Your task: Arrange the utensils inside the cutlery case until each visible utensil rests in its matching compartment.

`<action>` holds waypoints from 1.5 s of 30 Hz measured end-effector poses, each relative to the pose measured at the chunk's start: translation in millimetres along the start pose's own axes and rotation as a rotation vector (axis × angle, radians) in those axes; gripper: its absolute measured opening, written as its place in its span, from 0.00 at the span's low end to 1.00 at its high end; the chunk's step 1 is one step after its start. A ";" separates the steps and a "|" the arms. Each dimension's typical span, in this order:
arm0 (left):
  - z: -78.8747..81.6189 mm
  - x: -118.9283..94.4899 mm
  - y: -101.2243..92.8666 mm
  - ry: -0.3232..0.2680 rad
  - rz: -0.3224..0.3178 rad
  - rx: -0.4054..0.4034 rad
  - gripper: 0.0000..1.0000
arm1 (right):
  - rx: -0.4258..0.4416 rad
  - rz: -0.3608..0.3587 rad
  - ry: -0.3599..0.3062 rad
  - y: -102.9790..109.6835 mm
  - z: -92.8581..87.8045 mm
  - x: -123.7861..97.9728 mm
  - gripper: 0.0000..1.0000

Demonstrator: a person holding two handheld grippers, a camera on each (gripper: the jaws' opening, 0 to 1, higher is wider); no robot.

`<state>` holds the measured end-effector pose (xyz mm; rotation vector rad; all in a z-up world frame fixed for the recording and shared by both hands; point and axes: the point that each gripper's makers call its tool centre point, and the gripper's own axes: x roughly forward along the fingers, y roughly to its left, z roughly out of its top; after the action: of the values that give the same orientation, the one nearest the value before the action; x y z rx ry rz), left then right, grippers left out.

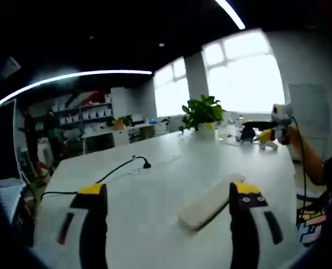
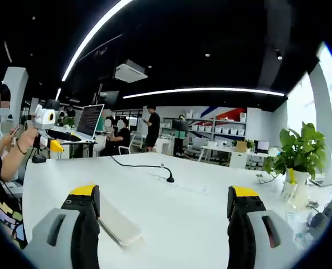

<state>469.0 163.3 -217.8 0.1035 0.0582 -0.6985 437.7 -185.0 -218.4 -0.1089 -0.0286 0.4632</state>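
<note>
The cutlery case (image 1: 210,203) lies closed and flat on the white surface (image 1: 154,185), near the edge closest to you, and no utensils are on show. Your left tongs (image 1: 168,210) are spread wide with nothing between them, the case just beside the right jaw. Your right tongs (image 2: 163,216) are spread and empty too, the case (image 2: 118,223) by the left jaw. A black cable (image 2: 146,167) trails across the middle; a potted plant (image 1: 202,115) stands at the far edge.
</note>
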 end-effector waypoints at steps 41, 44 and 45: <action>12.7 -93.0 15.5 -0.136 0.191 -0.064 0.99 | -0.075 -0.348 0.031 -33.4 4.3 -92.0 0.95; 16.5 -94.0 11.4 -0.149 0.185 -0.061 0.99 | -0.075 -0.357 0.027 -35.0 5.6 -94.9 0.95; 17.1 -94.0 9.6 -0.150 0.183 -0.060 0.99 | -0.076 -0.358 0.027 -35.7 6.0 -96.0 0.95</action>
<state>403.7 228.6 -191.9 -0.0015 -0.0735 -0.5197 367.4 -259.1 -208.7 -0.1810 -0.0387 0.1025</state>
